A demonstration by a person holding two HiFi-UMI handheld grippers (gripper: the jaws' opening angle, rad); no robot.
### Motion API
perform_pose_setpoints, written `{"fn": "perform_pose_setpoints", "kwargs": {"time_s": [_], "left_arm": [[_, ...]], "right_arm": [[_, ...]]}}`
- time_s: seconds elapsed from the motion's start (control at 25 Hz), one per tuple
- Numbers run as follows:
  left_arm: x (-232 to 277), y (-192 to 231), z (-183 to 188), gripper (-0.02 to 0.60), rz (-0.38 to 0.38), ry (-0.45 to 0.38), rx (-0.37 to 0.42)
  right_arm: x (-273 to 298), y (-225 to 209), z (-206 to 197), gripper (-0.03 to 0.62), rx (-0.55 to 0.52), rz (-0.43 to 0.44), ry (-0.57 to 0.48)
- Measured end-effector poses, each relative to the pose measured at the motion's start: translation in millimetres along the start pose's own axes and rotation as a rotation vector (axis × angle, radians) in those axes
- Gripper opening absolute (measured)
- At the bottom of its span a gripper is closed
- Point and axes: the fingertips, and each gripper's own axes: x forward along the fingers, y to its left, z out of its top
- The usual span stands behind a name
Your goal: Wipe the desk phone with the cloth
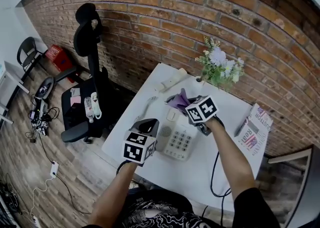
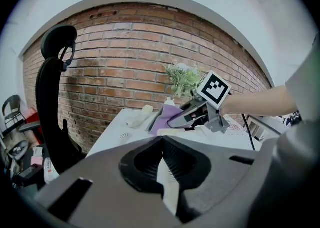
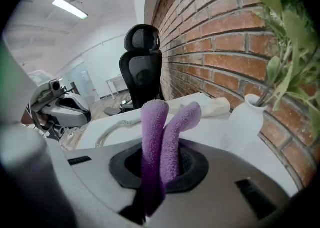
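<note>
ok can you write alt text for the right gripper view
The right gripper is shut on a folded purple cloth. Beyond it, a white desk holds a phone handset, a coiled cord and a white vase by a brick wall; a black office chair stands behind, the left gripper at far left.

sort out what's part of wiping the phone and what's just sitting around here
For the job: purple cloth, held in the right claw; desk phone; its handset, lying off the base; coiled cord.
Just lying about: vase of flowers; book; office chair.
</note>
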Motion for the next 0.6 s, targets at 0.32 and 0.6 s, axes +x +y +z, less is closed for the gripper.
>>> {"fn": "perform_pose_setpoints", "kwargs": {"time_s": [0.32, 0.6], "left_arm": [[8.1, -8.5, 3.3, 0.007, -0.023, -0.004, 0.009], [13.8, -14.7, 4.2, 0.006, -0.044, -0.001, 0.014]], "right_arm": [[-16.3, -2.0, -8.8, 0.049, 0.007, -0.021, -0.009], [-29.2, -9.2, -21.8, 0.049, 0.021, -0.044, 0.0]]}}
